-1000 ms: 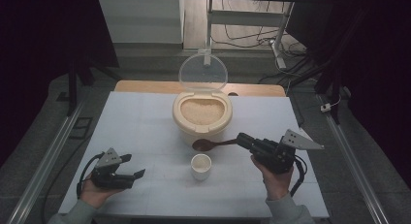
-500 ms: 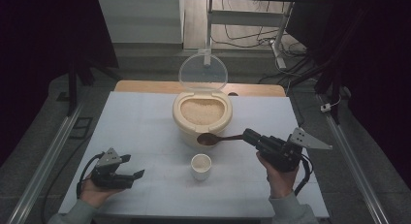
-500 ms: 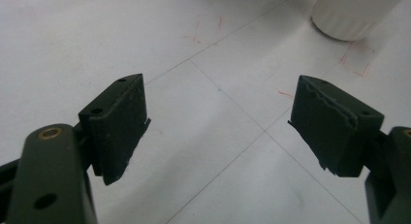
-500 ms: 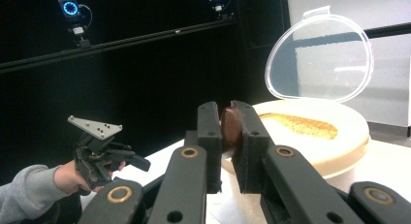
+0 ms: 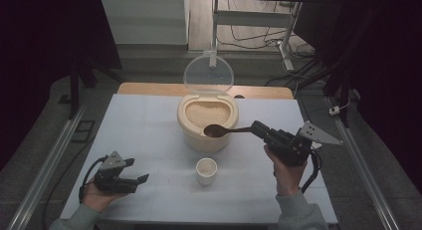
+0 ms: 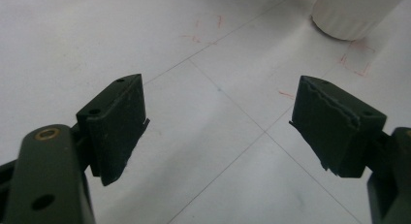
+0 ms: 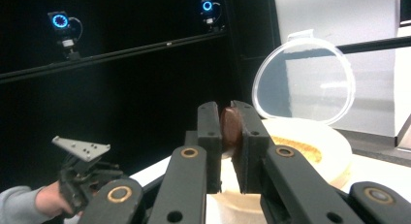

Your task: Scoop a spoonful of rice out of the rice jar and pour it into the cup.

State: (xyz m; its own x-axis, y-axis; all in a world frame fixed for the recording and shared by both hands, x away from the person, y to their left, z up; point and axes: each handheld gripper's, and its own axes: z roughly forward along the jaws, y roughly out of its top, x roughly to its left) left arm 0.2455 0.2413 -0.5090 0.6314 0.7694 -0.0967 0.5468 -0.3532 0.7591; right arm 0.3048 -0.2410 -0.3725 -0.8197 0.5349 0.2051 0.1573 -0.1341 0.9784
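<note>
High view, from left to right: at the near left of the white bench point(image 5: 149, 120), the left gripper point(image 5: 130, 181) rests in the person's left hand point(image 5: 97, 195) low over the surface. Its jaws stand wide apart with nothing between them; the left gripper view looks past them to bare bench.

Near the middle, a small white cup point(image 5: 206, 171) stands upright, well apart from that gripper. Just behind the cup sits a cream round container point(image 5: 207, 121) filled with pale grains, its clear lid point(image 5: 208, 73) hinged up at the back.

To the right, the right gripper point(image 5: 260, 129) clamps the handle of a dark brown spoon point(image 5: 221, 130). The spoon runs roughly level to the left, its bowl over the container's front rim. The right gripper view shows the spoon pinched tight between the jaws.
</note>
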